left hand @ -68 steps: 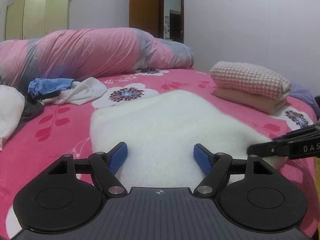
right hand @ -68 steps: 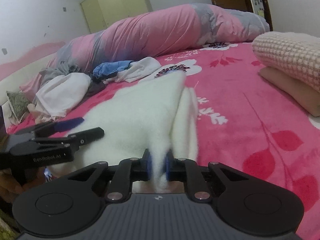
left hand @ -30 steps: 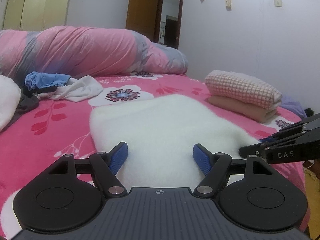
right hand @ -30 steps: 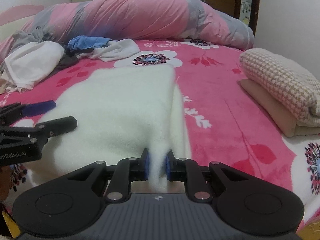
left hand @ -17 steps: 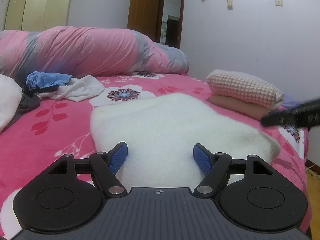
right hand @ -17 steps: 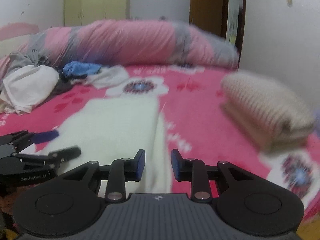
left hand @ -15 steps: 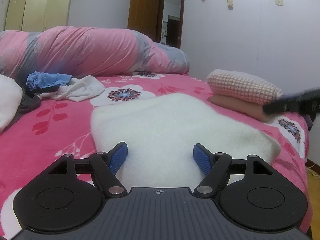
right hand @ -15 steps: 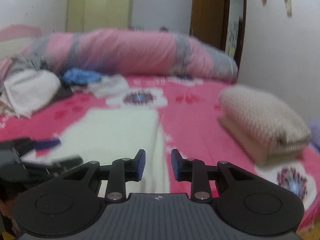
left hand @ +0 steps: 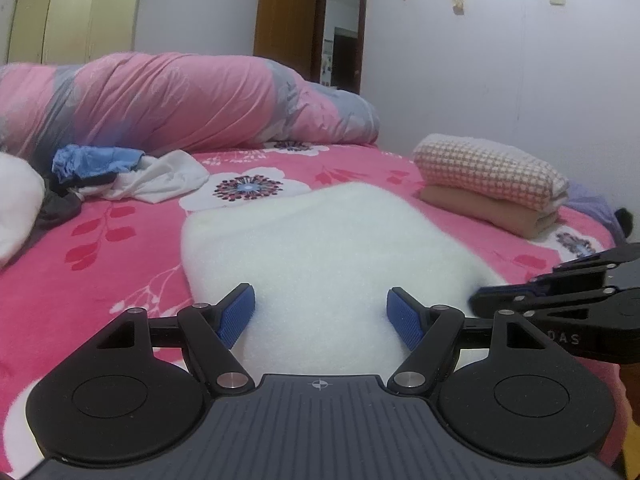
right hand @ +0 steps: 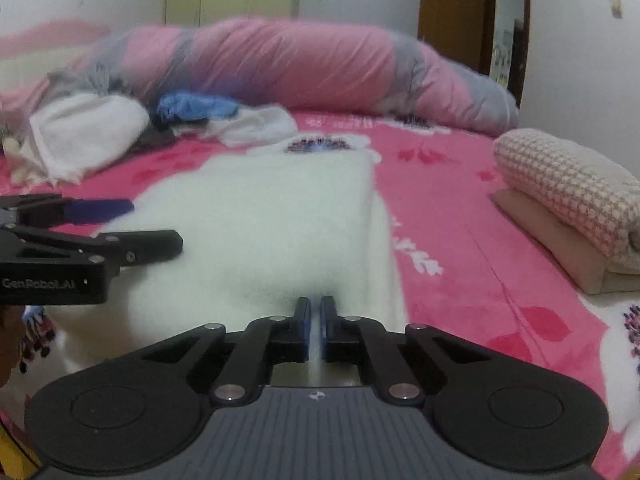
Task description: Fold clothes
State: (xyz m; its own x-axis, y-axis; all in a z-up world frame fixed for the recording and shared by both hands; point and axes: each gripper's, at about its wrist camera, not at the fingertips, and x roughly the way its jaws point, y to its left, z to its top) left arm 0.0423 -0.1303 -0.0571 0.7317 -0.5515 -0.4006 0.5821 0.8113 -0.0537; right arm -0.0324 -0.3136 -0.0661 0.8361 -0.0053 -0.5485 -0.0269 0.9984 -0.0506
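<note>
A white fleece garment (left hand: 328,240) lies flat on the pink floral bedspread (left hand: 100,248), its right side folded over. My left gripper (left hand: 321,316) hangs open over the garment's near edge, its blue pads (left hand: 236,316) wide apart and gripping nothing. My right gripper (right hand: 315,312) sits at the near edge of the same garment (right hand: 260,220). Its jaws are closing to a thin slit in which a sliver of white fleece shows. From the left wrist view, the right gripper (left hand: 478,304) tips meet the garment's near right corner. The left gripper (right hand: 154,224) shows at the left.
A folded checked cloth on a tan one (left hand: 488,176) sits at the right of the bed. Loose blue and white clothes (left hand: 120,168) and a white bundle (right hand: 84,132) lie at the far left. A rolled pink and grey duvet (left hand: 180,100) runs along the back.
My right gripper let go of the folded edge, rose away from the bed, then came back down and closed at the garment's near edge. The left gripper has stayed open in place.
</note>
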